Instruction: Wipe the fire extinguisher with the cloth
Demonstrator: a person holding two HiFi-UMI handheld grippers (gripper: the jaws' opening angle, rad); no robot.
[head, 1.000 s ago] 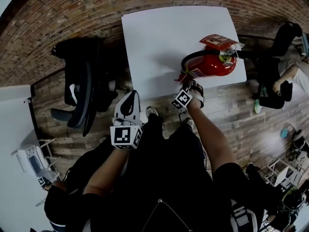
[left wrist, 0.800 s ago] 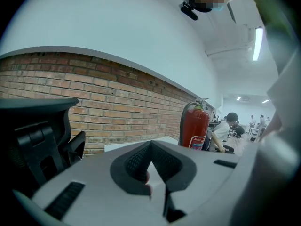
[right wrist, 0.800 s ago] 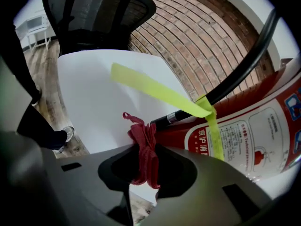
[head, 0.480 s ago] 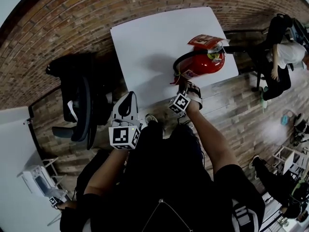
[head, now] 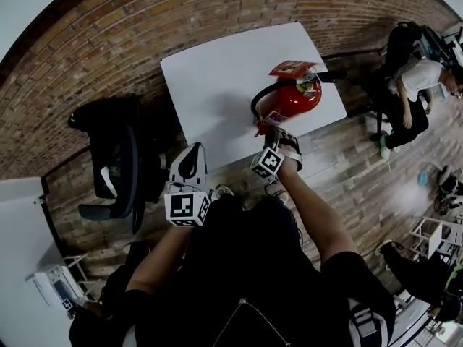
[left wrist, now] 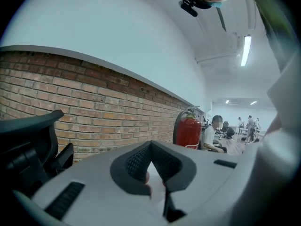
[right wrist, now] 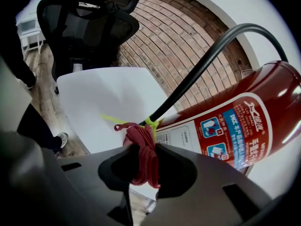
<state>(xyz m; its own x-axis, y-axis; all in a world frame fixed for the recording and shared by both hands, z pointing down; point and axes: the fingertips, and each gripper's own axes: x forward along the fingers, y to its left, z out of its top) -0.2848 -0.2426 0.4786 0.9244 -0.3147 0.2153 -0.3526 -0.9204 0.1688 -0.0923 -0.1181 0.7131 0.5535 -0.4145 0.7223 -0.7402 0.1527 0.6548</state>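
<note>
A red fire extinguisher with a black hose stands on the white table, near its front right edge. My right gripper is at the extinguisher's near side, shut on a bunched red cloth. In the right gripper view the cloth sits just short of the labelled red body, beside the hose and a yellow-green tie. My left gripper hangs off the table's front left edge, shut with nothing in it. The left gripper view has the extinguisher far off.
A black office chair stands left of the table, against the brick wall. A person sits to the right on the wooden floor. Another white table is at the far left.
The head view has shifted, so the table and extinguisher sit further left and higher in it. My right gripper keeps the cloth by the extinguisher's lower side. The left gripper holds its place.
</note>
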